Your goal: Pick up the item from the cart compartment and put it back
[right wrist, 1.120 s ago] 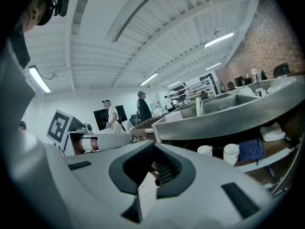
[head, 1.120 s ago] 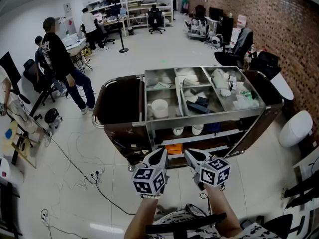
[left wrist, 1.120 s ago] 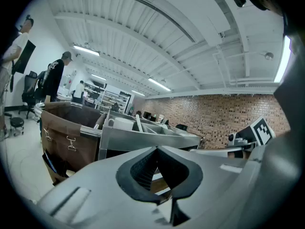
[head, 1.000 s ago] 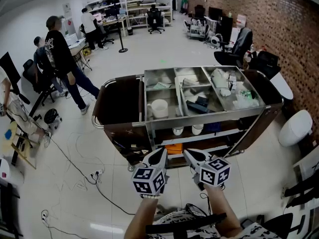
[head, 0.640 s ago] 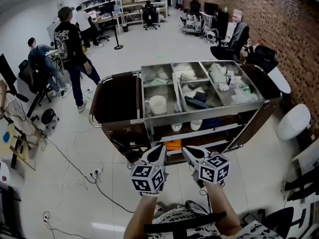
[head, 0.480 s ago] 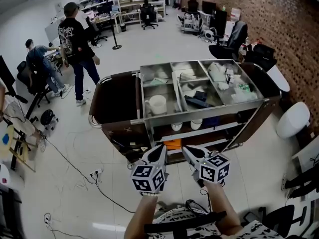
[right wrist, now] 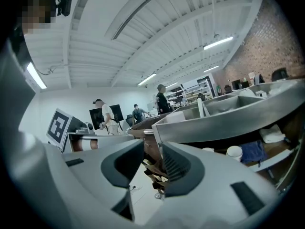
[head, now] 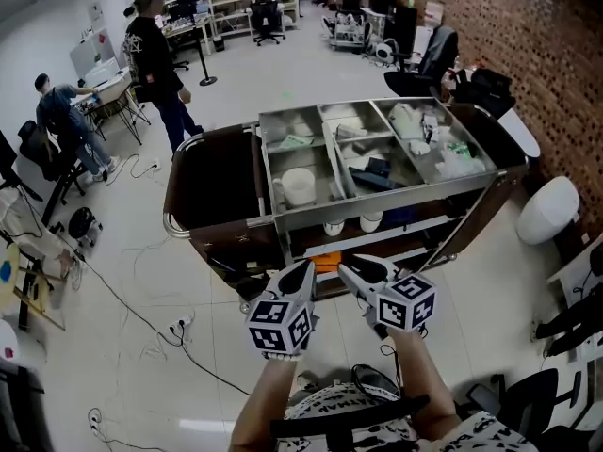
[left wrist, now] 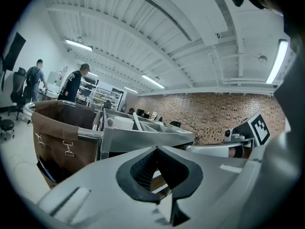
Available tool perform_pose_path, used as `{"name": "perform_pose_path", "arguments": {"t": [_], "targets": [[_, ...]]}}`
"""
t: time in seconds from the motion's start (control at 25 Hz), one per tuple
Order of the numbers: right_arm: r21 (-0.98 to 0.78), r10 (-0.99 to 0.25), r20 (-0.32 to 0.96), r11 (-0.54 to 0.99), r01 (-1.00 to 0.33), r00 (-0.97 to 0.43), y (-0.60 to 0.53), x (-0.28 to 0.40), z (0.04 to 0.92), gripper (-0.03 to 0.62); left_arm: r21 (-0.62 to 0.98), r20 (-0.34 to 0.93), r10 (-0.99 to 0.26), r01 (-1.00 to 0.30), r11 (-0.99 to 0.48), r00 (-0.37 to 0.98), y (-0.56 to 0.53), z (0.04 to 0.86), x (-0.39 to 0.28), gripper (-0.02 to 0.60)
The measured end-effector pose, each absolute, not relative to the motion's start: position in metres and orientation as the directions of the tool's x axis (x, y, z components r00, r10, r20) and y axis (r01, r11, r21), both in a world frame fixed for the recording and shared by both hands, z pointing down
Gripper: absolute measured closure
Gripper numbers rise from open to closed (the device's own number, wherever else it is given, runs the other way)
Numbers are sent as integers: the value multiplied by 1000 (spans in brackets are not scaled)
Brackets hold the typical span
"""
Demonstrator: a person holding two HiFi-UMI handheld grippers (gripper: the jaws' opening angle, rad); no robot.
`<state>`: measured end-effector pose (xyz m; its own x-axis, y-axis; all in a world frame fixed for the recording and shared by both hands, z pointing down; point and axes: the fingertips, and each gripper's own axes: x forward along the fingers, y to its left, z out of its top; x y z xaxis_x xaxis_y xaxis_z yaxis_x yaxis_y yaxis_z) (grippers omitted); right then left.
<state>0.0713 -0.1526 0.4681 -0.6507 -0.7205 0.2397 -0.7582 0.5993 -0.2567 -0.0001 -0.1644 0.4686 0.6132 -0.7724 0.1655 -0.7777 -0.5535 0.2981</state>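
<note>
Tiled floor [head: 141,281] is separating the 2 tongs from the cart [head: 377,205], so nothing is being held: left gripper [head: 301,271] closed and empty, right gripper [head: 353,271] jaws just opening on nothing, probably readying for the white cup [head: 298,185] sitting in a near compartment.

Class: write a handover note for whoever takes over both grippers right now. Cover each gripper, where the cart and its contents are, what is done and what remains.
Left gripper: shut, empty.
Right gripper: jaws slightly apart, have just been opening, nothing between them.
Both are held short of the cart, touching nothing. A white cup stands in the near left compartment.
Done: nothing picked up yet.
Left: reach in, lift an item, put it back.
</note>
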Motion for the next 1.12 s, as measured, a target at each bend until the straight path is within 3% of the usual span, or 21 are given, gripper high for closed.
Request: {"name": "perform_pose_path", "arguments": {"t": [0.2,0.44,0.96,1.12], "targets": [[-159,-712,257,636,-755,-653,-173,62,444,388,278,153,-770,-774,-569,620,-174,459,-10,581],[-41,-660,326,706,-708,-677,-219,38,411,223,256,120,-796,-793,-553,594,-196,436,-27,581],[70,-563,536,772,-631,-629,-332,17,428,169,245,117,-846,-840,-484,521,-248,426,-39,581],[43,-500,613,795,-605,-612,-352,14,454,117,240,126,-843,-841,-485,522,-264,429,-35,581]]}}
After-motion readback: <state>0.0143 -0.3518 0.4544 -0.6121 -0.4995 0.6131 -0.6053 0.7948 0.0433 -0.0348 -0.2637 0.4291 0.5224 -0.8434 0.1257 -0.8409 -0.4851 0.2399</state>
